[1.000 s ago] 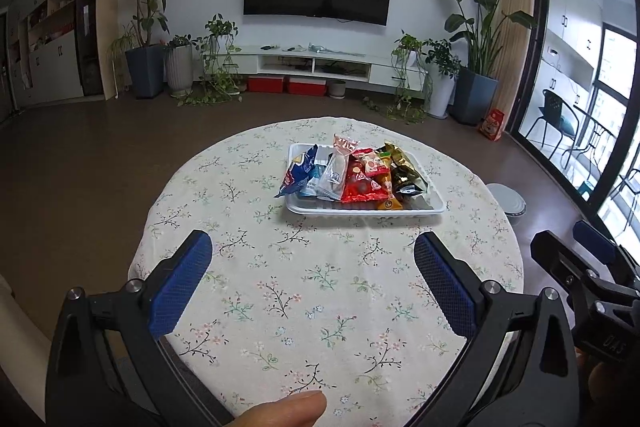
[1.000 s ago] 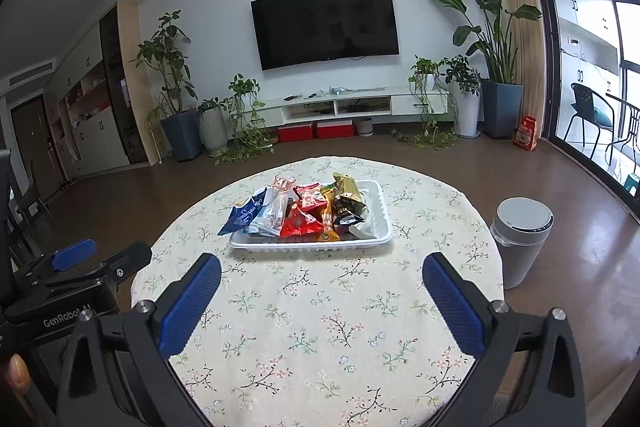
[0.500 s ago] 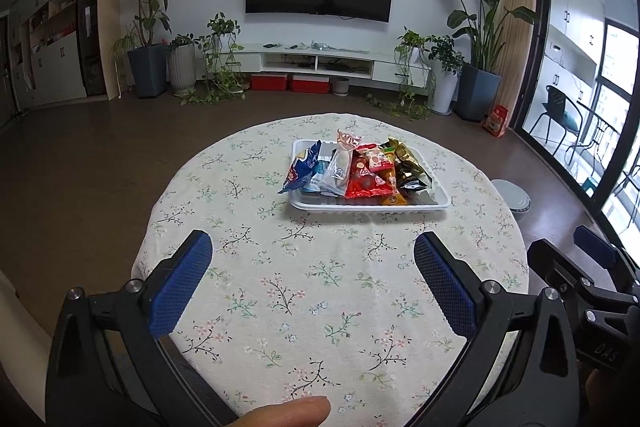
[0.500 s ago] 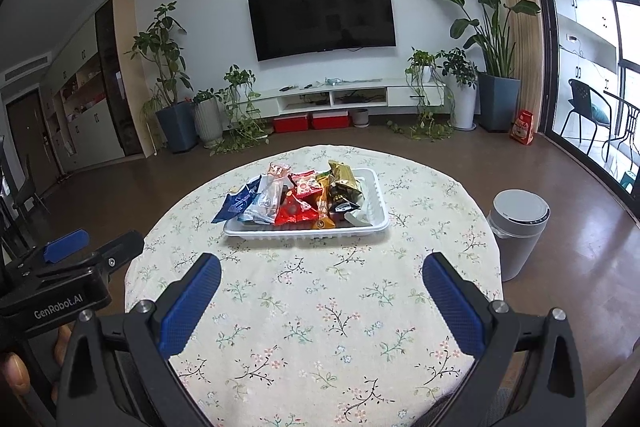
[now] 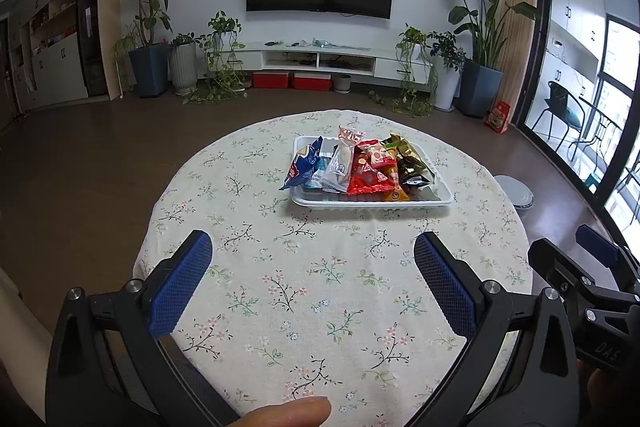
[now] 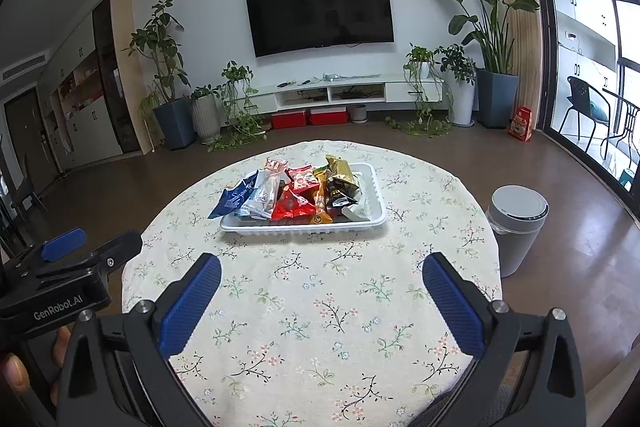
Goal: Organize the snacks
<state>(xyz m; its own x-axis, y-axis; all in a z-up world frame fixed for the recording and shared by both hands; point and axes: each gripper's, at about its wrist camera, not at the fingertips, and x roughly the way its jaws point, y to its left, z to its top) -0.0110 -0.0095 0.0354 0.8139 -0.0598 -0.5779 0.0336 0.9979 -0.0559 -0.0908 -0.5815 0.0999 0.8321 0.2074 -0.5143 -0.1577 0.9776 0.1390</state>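
Both my left gripper [image 5: 312, 275] and right gripper [image 6: 320, 291] hold fingers spread wide, empty; snack packets [image 6: 294, 193] overlap in the white tray [image 6: 376, 195], labels unreadable.

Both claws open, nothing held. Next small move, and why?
Probably ease the left claw forward toward the blue packet that overhangs the white tray's left edge. Both the left and the right claw are open, empty and well short of the tray, and that packet lies on the left claw's side with a free edge to pinch.
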